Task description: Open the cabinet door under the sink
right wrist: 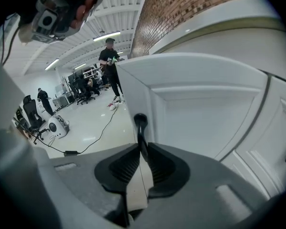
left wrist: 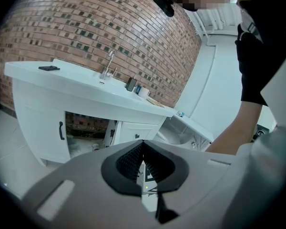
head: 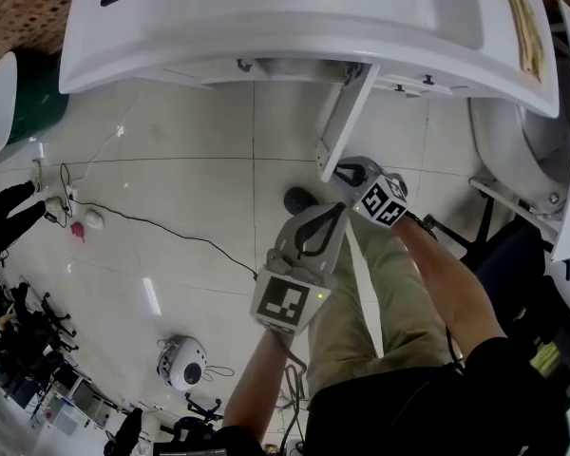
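Note:
The white sink cabinet (head: pixel 266 36) fills the top of the head view. Its door (head: pixel 347 122) stands swung out towards me, edge-on. My right gripper (head: pixel 349 173) is shut on the door's black handle (right wrist: pixel 141 130); in the right gripper view the handle runs up between the dark pads (right wrist: pixel 126 166), with the door panel (right wrist: pixel 200 109) just behind. My left gripper (head: pixel 315 228) hangs below and left of the right one, shut on nothing. The left gripper view shows the dark open compartment (left wrist: pixel 86 125) under the sink, beside a closed door (left wrist: pixel 43 128).
A black cable (head: pixel 161 228) crosses the tiled floor, and a round white device (head: pixel 182 362) sits lower left. A white fixture (head: pixel 522 150) stands close at the right. A faucet (left wrist: pixel 107 65) and small items are on the counter. A person (right wrist: pixel 109 63) stands far back.

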Demonstrator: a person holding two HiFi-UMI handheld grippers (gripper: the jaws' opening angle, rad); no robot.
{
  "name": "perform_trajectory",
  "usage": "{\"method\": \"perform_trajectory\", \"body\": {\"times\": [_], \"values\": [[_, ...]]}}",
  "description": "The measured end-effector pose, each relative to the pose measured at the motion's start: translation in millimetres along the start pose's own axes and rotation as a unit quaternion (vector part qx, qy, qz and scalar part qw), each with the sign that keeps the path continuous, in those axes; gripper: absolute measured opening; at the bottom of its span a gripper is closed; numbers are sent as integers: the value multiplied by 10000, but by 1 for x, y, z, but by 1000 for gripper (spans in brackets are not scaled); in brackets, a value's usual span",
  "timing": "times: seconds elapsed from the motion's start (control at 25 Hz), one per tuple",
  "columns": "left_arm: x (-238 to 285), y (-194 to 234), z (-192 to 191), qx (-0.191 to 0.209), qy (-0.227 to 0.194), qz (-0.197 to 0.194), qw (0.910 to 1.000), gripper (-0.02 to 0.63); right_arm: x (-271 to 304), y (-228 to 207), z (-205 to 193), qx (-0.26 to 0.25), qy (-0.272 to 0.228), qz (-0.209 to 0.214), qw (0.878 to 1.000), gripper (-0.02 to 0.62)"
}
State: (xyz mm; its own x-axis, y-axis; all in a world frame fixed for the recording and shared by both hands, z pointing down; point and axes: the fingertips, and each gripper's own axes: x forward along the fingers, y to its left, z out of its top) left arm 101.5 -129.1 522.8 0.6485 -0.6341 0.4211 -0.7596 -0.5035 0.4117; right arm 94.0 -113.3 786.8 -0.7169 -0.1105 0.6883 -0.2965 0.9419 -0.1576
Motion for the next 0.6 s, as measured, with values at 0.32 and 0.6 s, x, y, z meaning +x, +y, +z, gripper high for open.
{"method": "perform_trajectory", "body": {"times": [0.32, 0.6], "values": [[18, -16, -2, 47, 42, -73, 10000, 17, -25, -5, -26, 103, -31, -22, 9999, 34], [30, -28, -2, 88, 128, -138, 9998, 17, -49, -13, -50, 196, 14, -65, 9998, 34]]}}
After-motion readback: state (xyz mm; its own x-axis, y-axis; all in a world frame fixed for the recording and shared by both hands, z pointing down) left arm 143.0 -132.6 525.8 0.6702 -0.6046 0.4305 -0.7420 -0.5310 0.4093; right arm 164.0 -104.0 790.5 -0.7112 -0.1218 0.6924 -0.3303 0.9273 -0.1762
